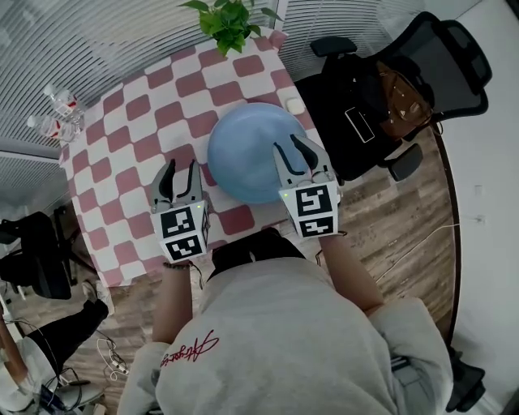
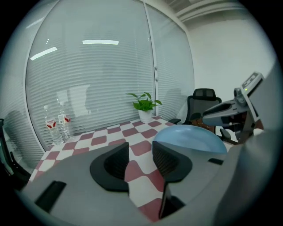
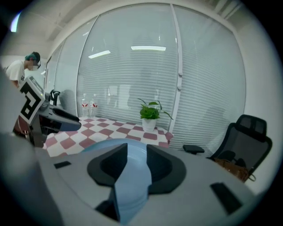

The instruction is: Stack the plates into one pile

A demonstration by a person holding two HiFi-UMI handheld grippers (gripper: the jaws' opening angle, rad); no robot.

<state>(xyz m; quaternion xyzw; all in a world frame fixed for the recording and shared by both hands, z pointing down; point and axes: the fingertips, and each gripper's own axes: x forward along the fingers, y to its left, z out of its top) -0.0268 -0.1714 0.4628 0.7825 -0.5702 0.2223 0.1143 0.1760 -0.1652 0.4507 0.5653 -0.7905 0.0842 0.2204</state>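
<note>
blue plate (image 1: 247,158) flat on red-and-white checked tablecloth (image 1: 134,138), toward table's right edge. one plate or several stacked: can't tell.

left gripper (image 1: 180,180) over the cloth just left of the plate, apart from it. jaws wide, nothing btwn, only checks showing thru the gap in left gripper view (image 2: 140,154).

right gripper (image 1: 294,154) over the plate's right rim. jaws wide too, pads pressing on nothing. plate's blue visible thru the gap in right gripper view (image 3: 137,159), lying below, not gripped.

both grippers pointing away from the person & tilted down a bit, marker cubes facing up in head view.

at far table edge, beyond the plate: potted plant (image 1: 229,20) in white pot. far-left corner: two water bottles (image 1: 57,113) w/ red labels, upright, side by side. small white object (image 1: 293,105) on the cloth just beside plate's far-right rim; what it is, can't tell.

right of table: black office chair (image 1: 422,65) w/ a dark bag & a brown bag on the seat. behind table: glass wall w/ closed blinds (image 2: 97,79). grey sweatshirt (image 1: 276,340) filling bottom of head view.
</note>
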